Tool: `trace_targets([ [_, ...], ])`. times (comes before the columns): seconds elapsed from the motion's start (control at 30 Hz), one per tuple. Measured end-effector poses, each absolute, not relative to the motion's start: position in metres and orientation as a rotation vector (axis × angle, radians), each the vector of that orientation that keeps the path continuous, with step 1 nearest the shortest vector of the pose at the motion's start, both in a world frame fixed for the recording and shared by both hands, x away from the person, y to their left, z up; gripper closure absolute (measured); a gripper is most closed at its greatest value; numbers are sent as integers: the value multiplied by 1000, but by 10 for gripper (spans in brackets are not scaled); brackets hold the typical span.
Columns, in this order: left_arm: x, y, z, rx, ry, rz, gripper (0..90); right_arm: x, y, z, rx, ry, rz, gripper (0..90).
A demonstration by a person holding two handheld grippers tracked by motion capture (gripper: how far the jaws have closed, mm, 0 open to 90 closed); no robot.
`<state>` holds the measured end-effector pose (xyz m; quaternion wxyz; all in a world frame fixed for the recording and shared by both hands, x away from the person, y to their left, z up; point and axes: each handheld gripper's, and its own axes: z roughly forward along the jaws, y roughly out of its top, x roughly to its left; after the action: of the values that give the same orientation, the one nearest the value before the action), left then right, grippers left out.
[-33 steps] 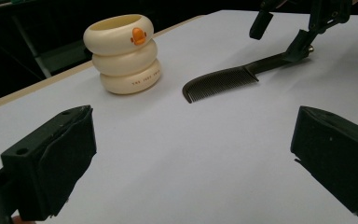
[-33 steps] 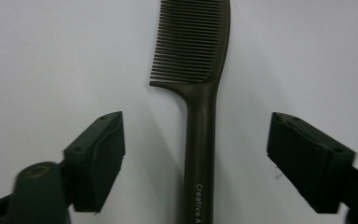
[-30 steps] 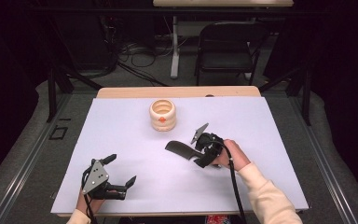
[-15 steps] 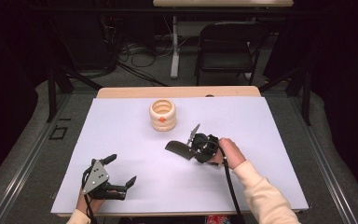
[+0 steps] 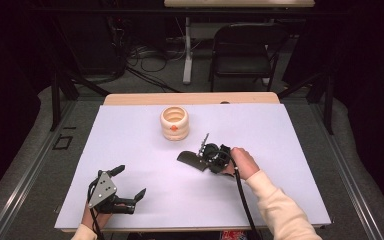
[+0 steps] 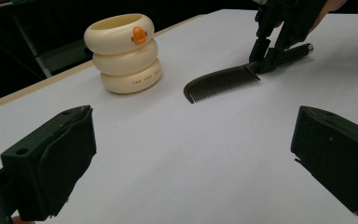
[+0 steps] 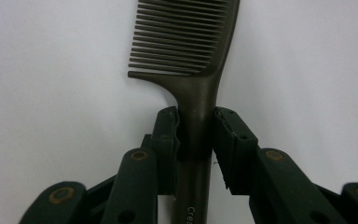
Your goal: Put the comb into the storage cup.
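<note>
A dark brown comb (image 5: 186,159) lies flat on the white table, teeth end toward the left (image 6: 221,81). My right gripper (image 5: 201,153) reaches over it from the right. Its jaws have just been closing, and the pads now press both sides of the comb's handle (image 7: 196,93) just behind the teeth. My left gripper (image 5: 130,181) rests near the front left of the table, open, with nothing between its black pads (image 6: 51,158). A cream ring-stacked cup (image 5: 174,123) with an orange duck mark stands upright behind the comb.
A white sheet (image 5: 280,130) covers the table top; a strip of wood edge (image 5: 190,98) shows at the far side. A black chair (image 5: 245,50) and cables stand on the floor beyond. The right gripper's cable (image 5: 242,200) trails along the sleeve.
The right gripper's jaws have come together from wide apart onto the comb's handle, and the hand has shifted slightly. The left gripper and the cup have not moved.
</note>
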<state>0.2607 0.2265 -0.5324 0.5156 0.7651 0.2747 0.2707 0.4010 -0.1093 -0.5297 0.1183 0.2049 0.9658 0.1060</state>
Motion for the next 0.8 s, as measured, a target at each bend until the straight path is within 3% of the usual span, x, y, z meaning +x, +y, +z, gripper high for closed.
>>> trace_targets([
  [0.8, 261, 227, -532, 1844, 662, 649, 1, 399, -124, -516, 674, 2794, 482, 721],
])
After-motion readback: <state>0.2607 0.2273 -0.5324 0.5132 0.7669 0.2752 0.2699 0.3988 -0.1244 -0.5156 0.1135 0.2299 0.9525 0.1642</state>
